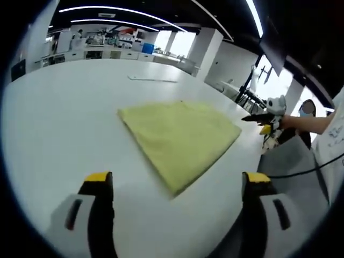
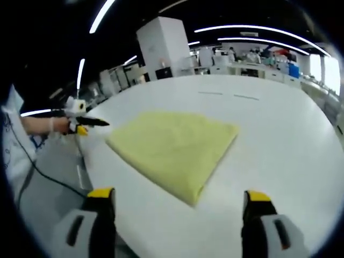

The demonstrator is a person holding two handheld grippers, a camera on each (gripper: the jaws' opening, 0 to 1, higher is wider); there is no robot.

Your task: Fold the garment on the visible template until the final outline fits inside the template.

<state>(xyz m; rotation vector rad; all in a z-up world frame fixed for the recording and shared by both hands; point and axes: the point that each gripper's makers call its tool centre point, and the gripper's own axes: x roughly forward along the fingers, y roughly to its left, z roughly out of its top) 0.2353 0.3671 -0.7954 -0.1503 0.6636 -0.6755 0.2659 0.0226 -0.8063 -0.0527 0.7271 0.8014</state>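
In the left gripper view my left gripper (image 1: 177, 185) gapes wide and empty short of the folded yellow garment (image 1: 180, 141) lying on the white surface (image 1: 59, 118), which could bunch if I snag it, and in the right gripper view my right gripper (image 2: 179, 203) is equally wide, holding nothing.

Each handheld gripper carries two grey jaws capped in yellow over black pads: the left gripper (image 1: 177, 185) and the right gripper (image 2: 180, 201). A black cable (image 2: 40, 172) trails beside the person's white sleeve (image 1: 336, 126).
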